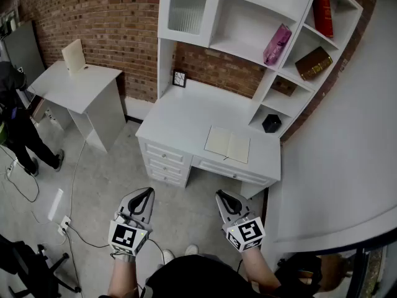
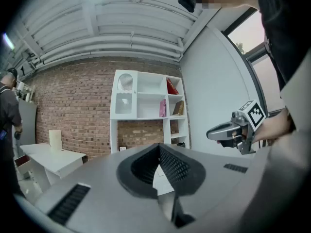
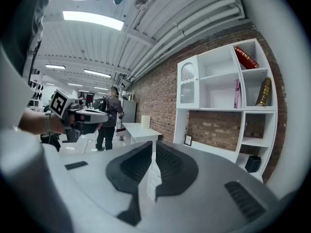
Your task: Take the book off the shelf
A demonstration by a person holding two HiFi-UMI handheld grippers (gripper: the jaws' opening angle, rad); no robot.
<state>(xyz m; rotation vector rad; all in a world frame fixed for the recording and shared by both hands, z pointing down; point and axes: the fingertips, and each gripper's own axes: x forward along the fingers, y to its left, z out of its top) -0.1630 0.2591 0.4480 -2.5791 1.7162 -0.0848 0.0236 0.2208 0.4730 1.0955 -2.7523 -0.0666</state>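
Note:
A white desk (image 1: pixel 186 120) carries a shelf unit (image 1: pixel 248 17) against the brick wall. On the shelves a red book (image 1: pixel 322 11) stands upright, a pink book (image 1: pixel 276 44) leans, and a brown book (image 1: pixel 313 63) lies tilted. All three also show in the left gripper view, red book (image 2: pixel 171 86), and in the right gripper view, red book (image 3: pixel 246 57). My left gripper (image 1: pixel 144 195) and right gripper (image 1: pixel 223 197) hang low over the floor, well short of the desk. Both are shut and hold nothing.
An open notebook (image 1: pixel 227 144) lies on the desk, with a black pot (image 1: pixel 271 123) in a low cubby and a small frame (image 1: pixel 179 78) at the back. A second white table (image 1: pixel 80 82) stands left, near a person (image 1: pixel 15 129). Cables (image 1: pixel 68 222) cross the floor.

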